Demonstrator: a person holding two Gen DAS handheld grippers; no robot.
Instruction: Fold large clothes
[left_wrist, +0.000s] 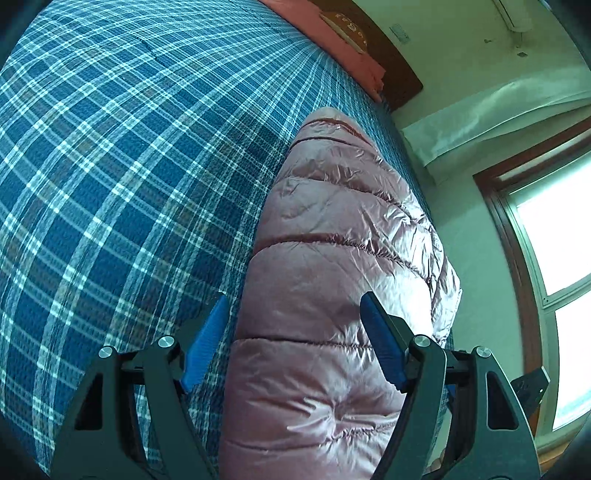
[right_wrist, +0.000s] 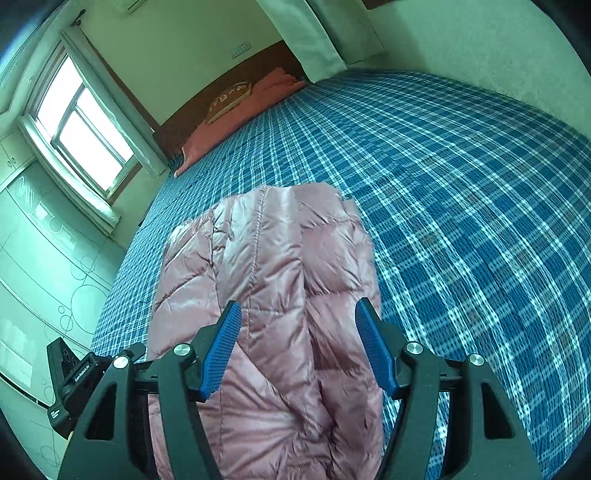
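Observation:
A shiny pink quilted down jacket (left_wrist: 332, 236) lies folded into a long narrow bundle on a bed with a blue plaid sheet (left_wrist: 110, 166). My left gripper (left_wrist: 295, 314) hovers over the near end of the bundle, its blue pads (left_wrist: 207, 343) spread apart and clear of the fabric. In the right wrist view the same jacket (right_wrist: 266, 266) stretches away from me, a stitched seam running along its top. My right gripper (right_wrist: 297, 317) stands open above it, its blue pads (right_wrist: 373, 347) on either side with nothing pressed between them. The other gripper's black body (right_wrist: 70, 376) shows at the lower left.
The plaid sheet (right_wrist: 443, 184) spreads wide beside the jacket. Pink pillows (right_wrist: 236, 122) and a dark wooden headboard (right_wrist: 221, 85) lie at the far end. A bright window (right_wrist: 81, 122) and a pale patterned wardrobe (right_wrist: 44, 258) stand along the bed's side.

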